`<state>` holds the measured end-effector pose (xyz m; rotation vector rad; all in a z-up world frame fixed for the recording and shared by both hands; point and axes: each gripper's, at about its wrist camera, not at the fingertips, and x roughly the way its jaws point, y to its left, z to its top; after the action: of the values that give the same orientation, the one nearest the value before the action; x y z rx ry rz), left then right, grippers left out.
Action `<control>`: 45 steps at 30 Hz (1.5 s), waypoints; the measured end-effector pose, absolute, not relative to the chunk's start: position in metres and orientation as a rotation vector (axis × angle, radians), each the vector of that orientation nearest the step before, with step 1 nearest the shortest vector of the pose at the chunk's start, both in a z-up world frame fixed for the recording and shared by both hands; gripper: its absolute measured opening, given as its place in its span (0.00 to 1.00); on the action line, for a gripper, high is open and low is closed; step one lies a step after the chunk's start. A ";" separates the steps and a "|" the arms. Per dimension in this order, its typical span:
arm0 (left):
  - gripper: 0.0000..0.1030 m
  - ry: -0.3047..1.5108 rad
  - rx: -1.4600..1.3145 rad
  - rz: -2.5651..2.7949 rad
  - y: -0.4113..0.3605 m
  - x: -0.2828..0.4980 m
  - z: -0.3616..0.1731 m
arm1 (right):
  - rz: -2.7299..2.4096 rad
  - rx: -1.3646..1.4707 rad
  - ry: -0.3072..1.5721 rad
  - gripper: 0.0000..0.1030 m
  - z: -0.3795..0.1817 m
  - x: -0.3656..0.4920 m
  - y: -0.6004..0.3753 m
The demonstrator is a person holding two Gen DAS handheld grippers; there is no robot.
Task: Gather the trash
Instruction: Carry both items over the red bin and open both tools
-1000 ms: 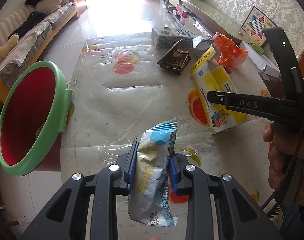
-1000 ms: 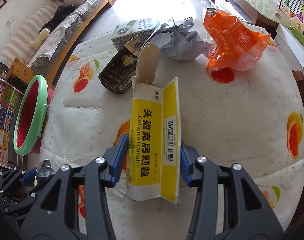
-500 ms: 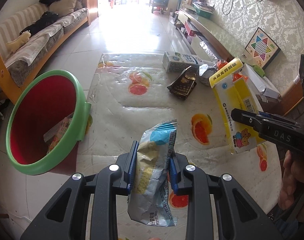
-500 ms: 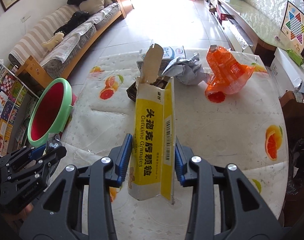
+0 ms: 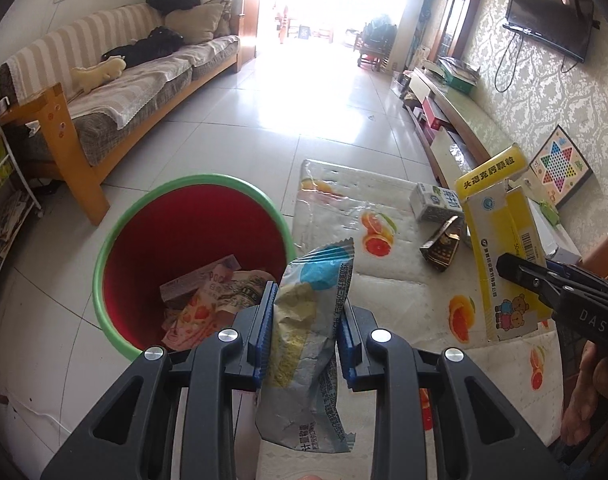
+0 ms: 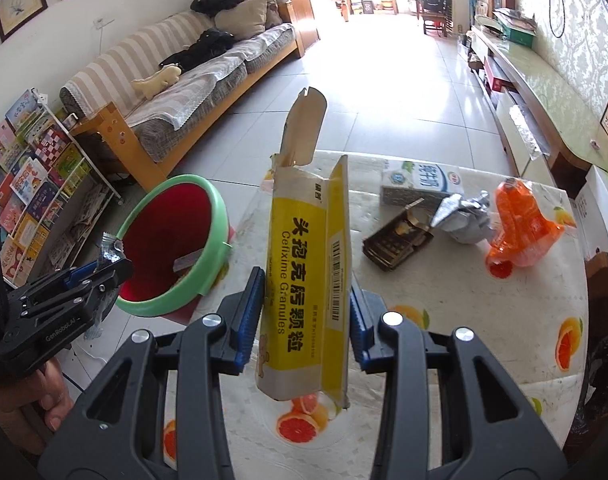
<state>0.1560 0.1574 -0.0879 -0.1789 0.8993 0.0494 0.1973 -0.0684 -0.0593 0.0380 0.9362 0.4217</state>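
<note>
Living-room table [image 6: 484,320], fruit-print cover. My left gripper [image 5: 306,330] clamps a snack wrapper [image 5: 310,344] near the green-rimmed bin [image 5: 115,240]; my right gripper [image 6: 304,316] clamps the yellow Cefixime box [image 6: 304,280] over the table. Step in hand: carry. Next: position each above the bin, then release.

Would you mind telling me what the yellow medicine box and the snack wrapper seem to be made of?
Yellow medicine box: thin printed cardboard, likely; its torn flap shows a plain brown inside.
Snack wrapper: probably plastic film, slightly glossy, crinkled, with a serrated sealed edge.
</note>
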 end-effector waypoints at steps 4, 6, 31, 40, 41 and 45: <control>0.25 0.894 -0.226 0.097 0.188 0.158 -0.091 | 0.476 0.011 0.921 0.36 -0.051 0.202 -0.032; 0.25 0.891 -0.249 0.113 0.202 0.160 -0.093 | 0.499 -0.005 0.916 0.36 -0.049 0.205 -0.016; 0.76 0.877 -0.343 0.293 0.281 0.167 -0.117 | 0.622 -0.098 0.932 0.37 -0.065 0.226 0.080; 0.80 0.841 -0.391 0.377 0.315 0.140 -0.109 | 0.687 -0.127 0.945 0.37 -0.077 0.227 0.129; 0.80 0.837 -0.397 0.383 0.318 0.138 -0.108 | 0.691 -0.130 0.949 0.37 -0.079 0.227 0.134; 0.81 0.829 -0.410 0.402 0.325 0.131 -0.109 | 0.710 -0.149 0.966 0.38 -0.086 0.227 0.152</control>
<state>0.1313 0.3245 -0.1091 -0.4103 0.8293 0.4020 0.2270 0.1519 -0.0857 -0.1488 0.9655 0.7102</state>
